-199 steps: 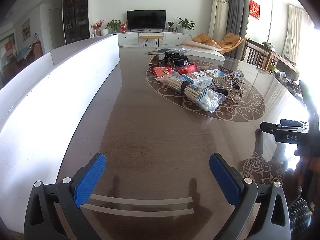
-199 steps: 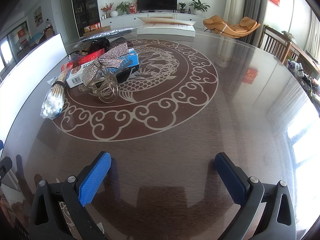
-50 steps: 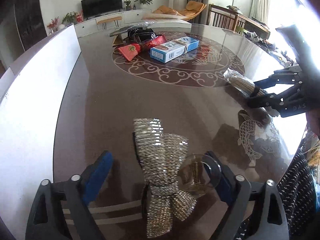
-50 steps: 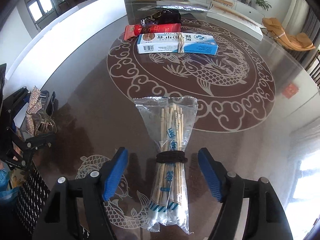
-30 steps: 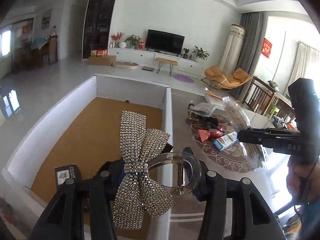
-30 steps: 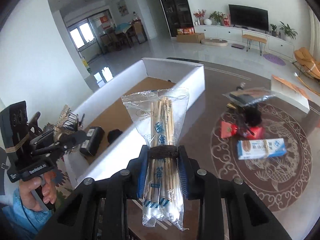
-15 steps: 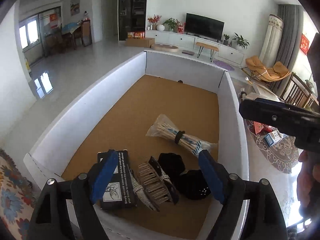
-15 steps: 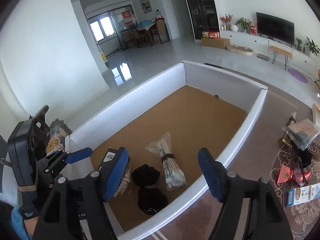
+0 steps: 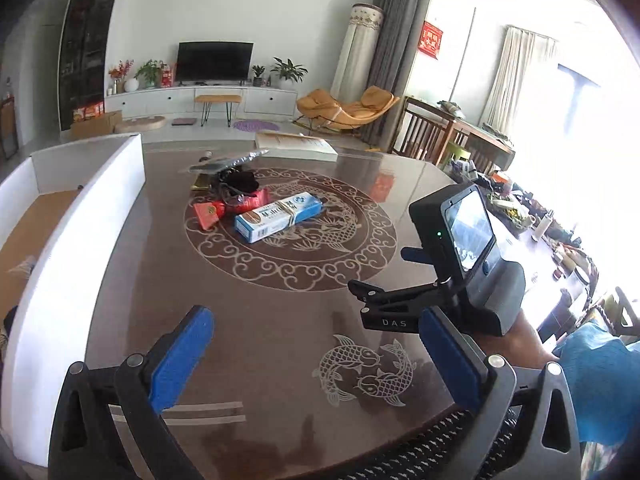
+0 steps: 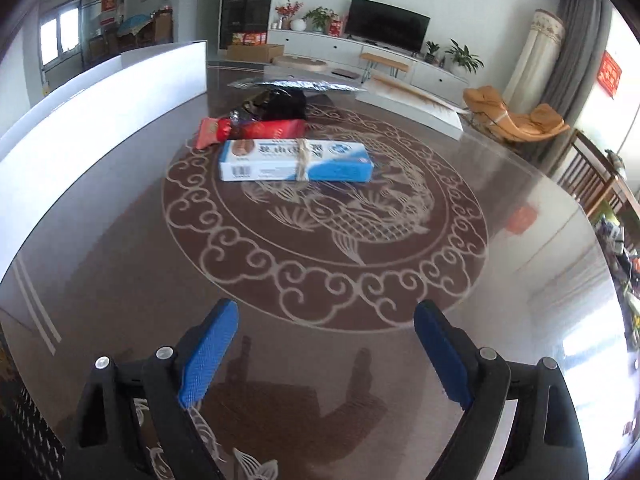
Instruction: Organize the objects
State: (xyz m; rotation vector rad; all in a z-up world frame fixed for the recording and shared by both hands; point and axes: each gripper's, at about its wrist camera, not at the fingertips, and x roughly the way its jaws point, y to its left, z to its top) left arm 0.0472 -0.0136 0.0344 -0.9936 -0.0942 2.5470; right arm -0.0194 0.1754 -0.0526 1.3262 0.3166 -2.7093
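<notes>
Both grippers are hovering empty over the round table, jaws spread wide.

The left gripper is hanging above the carved fish near the table edge, with the white box just to its left. The right gripper is pointing toward the blue-and-white carton, which is lying on the dragon medallion, touching the red packet behind it; a black bundle is sitting farther back.

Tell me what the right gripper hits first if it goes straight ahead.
Probably the blue-and-white rectangular carton: the open right gripper points across bare brown patterned tabletop toward it, though depth is unclear.
</notes>
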